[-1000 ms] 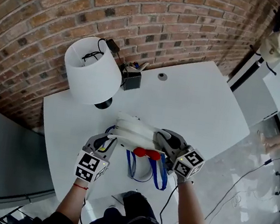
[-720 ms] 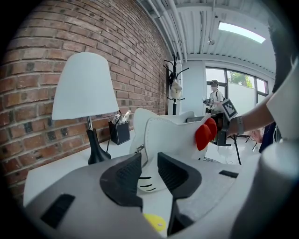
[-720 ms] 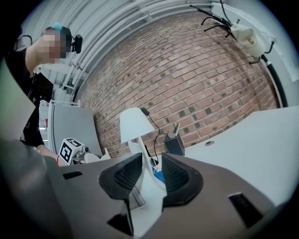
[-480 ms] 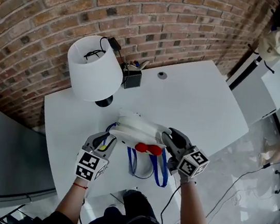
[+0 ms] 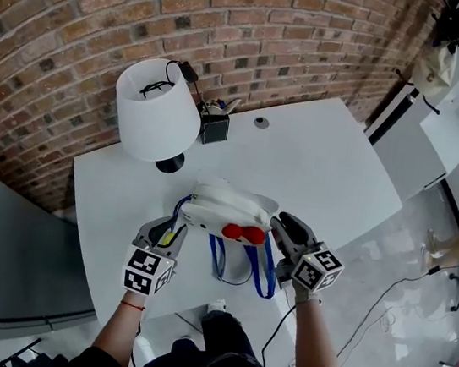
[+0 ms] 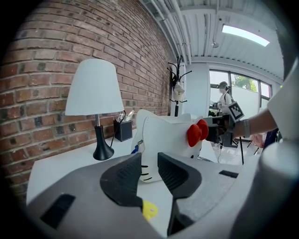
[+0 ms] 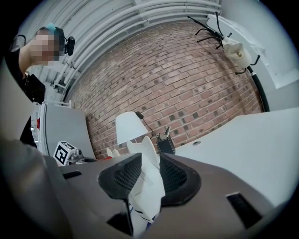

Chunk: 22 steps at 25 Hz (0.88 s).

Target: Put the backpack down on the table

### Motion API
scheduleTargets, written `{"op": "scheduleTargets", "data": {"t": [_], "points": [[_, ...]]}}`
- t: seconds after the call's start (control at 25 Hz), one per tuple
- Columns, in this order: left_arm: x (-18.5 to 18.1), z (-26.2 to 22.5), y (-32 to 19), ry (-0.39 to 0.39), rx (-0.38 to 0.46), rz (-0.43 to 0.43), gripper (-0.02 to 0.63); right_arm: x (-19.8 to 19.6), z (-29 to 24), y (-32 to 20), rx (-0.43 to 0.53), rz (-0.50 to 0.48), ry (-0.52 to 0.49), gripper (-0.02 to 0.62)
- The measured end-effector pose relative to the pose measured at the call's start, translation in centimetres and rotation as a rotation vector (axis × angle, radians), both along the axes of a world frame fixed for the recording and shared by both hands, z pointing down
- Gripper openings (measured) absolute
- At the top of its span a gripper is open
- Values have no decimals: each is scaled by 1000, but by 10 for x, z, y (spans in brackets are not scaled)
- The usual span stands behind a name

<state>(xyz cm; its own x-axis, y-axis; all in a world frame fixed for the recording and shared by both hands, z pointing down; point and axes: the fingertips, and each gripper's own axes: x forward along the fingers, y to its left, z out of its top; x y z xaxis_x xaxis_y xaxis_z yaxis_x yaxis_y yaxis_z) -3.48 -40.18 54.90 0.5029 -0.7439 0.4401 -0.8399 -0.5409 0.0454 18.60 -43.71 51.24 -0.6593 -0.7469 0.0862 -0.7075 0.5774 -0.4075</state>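
The right claw (image 5: 278,227) was clamped on a white flap at the side of the cat-faced backpack (image 5: 219,205), which stood near the front edge of the white counter (image 5: 335,164). Whether its base touched the surface could not be told. The left claw (image 5: 171,230) stood apart and empty, just beside the bag's other side.

To set it down well, the bag probably needed lowering level until its base sat flat. The left claw could steady it before the right let go, since the blue straps (image 5: 262,274) hung over the edge and might drag it off.

Counted:
- one backpack
- one red bow (image 5: 242,233)
- two straps
- one table lamp (image 5: 157,109)
- one black pen holder (image 5: 215,128)
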Motion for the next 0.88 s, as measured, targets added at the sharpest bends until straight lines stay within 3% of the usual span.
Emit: {"op": "scheduleTargets", "data": {"t": [0.16, 0.4, 0.68, 0.88], "points": [[-1, -5, 9, 21, 8, -4, 91, 3, -3, 14, 8, 25, 9, 106], [7, -19, 27, 30, 43, 40, 69, -1, -12, 42, -4, 34, 17, 11], [17, -37, 50, 55, 76, 97, 8, -19, -28, 73, 5, 3, 43, 2], [25, -46, 73, 83, 83, 140, 5, -49, -47, 103, 32, -47, 46, 0]]}}
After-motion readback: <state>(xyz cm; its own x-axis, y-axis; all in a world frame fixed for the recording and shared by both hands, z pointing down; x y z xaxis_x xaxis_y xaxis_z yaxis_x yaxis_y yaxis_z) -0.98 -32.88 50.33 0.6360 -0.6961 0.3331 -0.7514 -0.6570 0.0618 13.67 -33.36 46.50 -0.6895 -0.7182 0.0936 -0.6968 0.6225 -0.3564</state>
